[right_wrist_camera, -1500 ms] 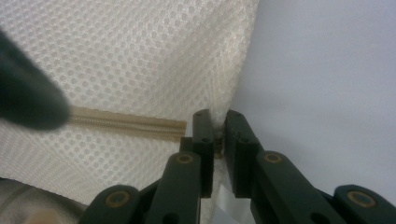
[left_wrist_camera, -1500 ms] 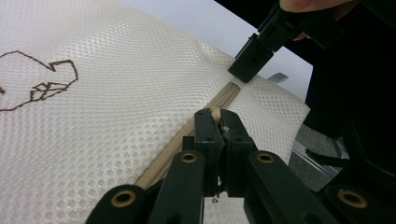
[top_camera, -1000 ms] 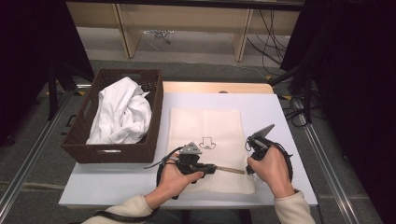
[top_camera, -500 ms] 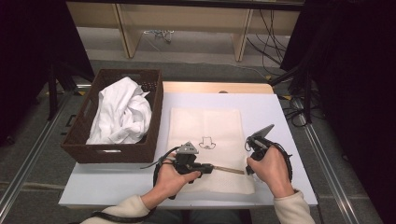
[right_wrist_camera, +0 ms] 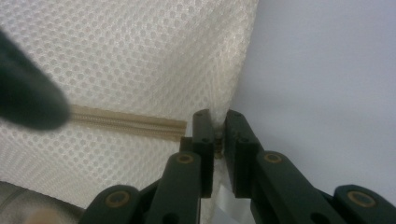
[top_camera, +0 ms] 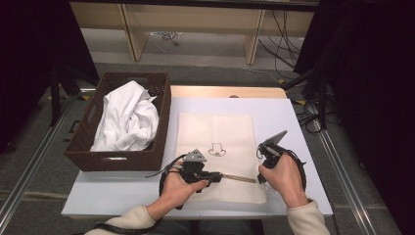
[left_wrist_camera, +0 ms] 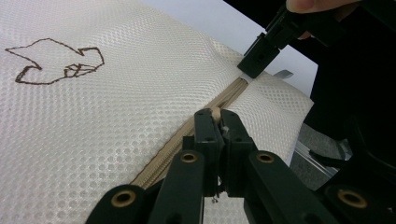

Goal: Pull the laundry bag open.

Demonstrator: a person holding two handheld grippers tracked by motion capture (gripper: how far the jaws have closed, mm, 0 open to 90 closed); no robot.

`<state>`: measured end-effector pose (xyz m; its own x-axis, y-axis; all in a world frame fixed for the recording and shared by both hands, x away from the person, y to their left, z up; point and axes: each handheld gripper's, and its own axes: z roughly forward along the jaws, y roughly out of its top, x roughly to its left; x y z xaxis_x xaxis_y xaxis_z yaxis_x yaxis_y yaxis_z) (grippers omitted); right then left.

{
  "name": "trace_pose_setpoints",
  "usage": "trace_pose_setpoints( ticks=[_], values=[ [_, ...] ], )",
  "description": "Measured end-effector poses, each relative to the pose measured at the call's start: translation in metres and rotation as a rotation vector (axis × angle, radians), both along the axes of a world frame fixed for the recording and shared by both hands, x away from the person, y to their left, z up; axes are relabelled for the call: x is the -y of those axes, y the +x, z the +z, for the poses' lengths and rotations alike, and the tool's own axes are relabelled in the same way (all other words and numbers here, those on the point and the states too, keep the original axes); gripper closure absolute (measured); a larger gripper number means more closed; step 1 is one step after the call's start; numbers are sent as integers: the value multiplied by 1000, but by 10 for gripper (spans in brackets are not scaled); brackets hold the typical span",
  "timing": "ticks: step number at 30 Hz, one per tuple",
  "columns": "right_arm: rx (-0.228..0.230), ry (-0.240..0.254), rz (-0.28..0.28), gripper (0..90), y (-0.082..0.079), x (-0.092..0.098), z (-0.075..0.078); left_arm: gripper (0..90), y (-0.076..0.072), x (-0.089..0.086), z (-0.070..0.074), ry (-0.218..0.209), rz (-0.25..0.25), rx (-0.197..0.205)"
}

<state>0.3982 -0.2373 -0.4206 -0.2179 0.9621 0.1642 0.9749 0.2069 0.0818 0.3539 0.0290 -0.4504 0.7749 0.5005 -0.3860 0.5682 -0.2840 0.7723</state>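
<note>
While flat on the white table (top_camera: 122, 196) beside the wicker basket (top_camera: 117, 159): mesh laundry bag (top_camera: 215, 137), both grippers clamped.
Left gripper (left_wrist_camera: 218, 122) pinching the zipper (left_wrist_camera: 187, 135); right gripper (right_wrist_camera: 217, 128) nipping the bag's corner edge.

Even overhead light, dark surroundings; the gripper views are soft, a near black shape blurred

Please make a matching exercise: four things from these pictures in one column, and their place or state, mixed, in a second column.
1. mesh bag
2. white cloth
3. left gripper
4. right gripper

a. in the basket
b. shut on the zipper
c. flat on the table
d. shut on the bag's edge

Pairs: 1-c, 2-a, 3-b, 4-d
</note>
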Motion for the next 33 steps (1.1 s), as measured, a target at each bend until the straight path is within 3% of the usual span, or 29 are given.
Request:
trace_pose_setpoints(
  ticks=[10, 11, 15, 22, 28, 33],
  values=[
    [-4, 3, -3, 844, 0, 0, 0, 869, 0, -4, 0, -7, 4, 9],
    [-37, -5, -40, 844, 0, -3, 2, 869, 0, -4, 1, 2, 9, 14],
    [-32, 1, -73, 844, -1, -4, 1, 869, -1, -7, 0, -4, 20, 5],
    [-43, 0, -47, 844, 0, -4, 1, 869, -2, -10, 0, -7, 27, 2],
    [-45, -5, -49, 844, -1, -4, 2, 869, -1, -13, 0, -2, 9, 9],
    [-42, -4, -52, 844, 0, -3, 1, 869, -2, -15, 1, -6, 24, 5]
  ],
)
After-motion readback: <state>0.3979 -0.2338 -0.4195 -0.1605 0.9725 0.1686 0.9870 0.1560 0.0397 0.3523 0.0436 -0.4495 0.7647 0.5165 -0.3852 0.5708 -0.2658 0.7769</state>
